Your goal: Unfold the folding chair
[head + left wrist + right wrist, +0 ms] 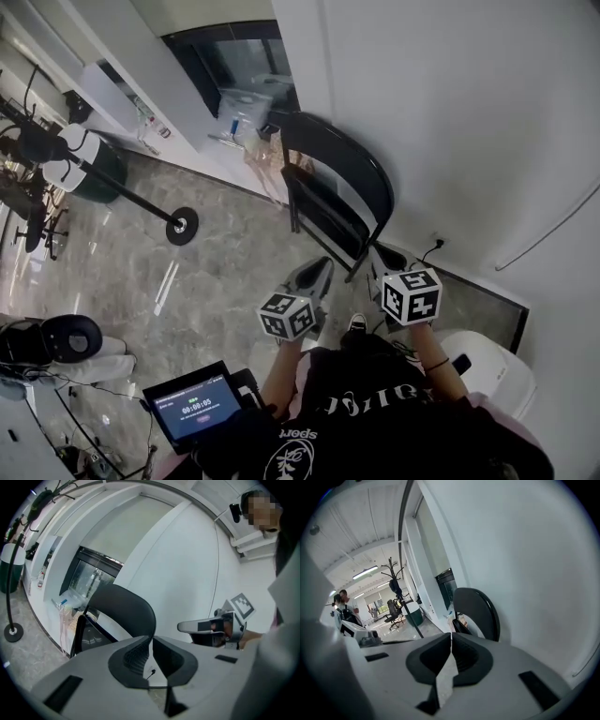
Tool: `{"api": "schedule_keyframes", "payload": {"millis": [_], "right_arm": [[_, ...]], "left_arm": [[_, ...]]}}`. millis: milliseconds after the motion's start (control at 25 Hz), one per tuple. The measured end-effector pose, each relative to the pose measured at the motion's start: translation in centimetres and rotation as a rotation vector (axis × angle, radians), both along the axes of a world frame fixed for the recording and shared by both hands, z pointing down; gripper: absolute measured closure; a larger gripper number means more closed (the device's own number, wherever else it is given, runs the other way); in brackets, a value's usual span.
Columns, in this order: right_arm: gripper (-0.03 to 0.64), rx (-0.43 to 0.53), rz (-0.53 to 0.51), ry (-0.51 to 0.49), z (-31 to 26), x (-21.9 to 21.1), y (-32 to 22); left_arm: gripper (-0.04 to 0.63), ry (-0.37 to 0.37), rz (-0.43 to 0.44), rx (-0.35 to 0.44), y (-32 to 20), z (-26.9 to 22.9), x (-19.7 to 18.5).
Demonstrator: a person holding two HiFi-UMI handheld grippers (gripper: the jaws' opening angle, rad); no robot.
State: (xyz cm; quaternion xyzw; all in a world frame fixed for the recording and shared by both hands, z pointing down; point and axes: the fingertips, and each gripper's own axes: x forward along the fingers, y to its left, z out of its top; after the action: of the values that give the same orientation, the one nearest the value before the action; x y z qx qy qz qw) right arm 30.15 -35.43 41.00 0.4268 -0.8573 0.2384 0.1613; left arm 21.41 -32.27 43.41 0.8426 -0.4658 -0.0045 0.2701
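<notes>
A black folding chair (335, 183) leans folded against the white wall, its rounded backrest uppermost. The left gripper view shows the chair (119, 611) ahead and left of the jaws; the right gripper view shows the chair (477, 612) just beyond the jaws. My left gripper (322, 269) is held in the air in front of the chair, shut and empty, tips short of the frame. My right gripper (377, 255) hovers beside it near the chair's lower right leg, also shut with nothing between the jaws. Neither touches the chair.
A coat stand with a round black base (182, 226) stands on the marble floor to the left. A glass-fronted cabinet (239, 70) with clutter sits behind the chair. A white bin (492, 366) is by my right side, a tablet (195, 403) at lower left.
</notes>
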Motion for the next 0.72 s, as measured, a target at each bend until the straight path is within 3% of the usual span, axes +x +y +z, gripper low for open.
{"api": "schedule_keyframes", "payload": {"millis": [280,480,600,720], "right_arm": [[0.598,0.056,-0.07,0.08,-0.8,0.2,-5.8],[0.592,0.087,-0.124,0.08,-2.6,-0.7,-9.5],[0.49,0.09,-0.162,0.078,-3.7,-1.2,-12.1],[0.474,0.112,-0.179,0.09,-4.8,-1.8,-15.0]], "left_arm": [[0.584,-0.023,-0.041,-0.069,-3.0,2.3,-0.6],[0.569,-0.017,-0.074,-0.109,-5.3,3.4,-1.9],[0.506,0.0,-0.07,-0.129,-7.2,4.2,-2.6],[0.489,0.02,-0.062,-0.139,-9.5,4.7,-3.2]]}}
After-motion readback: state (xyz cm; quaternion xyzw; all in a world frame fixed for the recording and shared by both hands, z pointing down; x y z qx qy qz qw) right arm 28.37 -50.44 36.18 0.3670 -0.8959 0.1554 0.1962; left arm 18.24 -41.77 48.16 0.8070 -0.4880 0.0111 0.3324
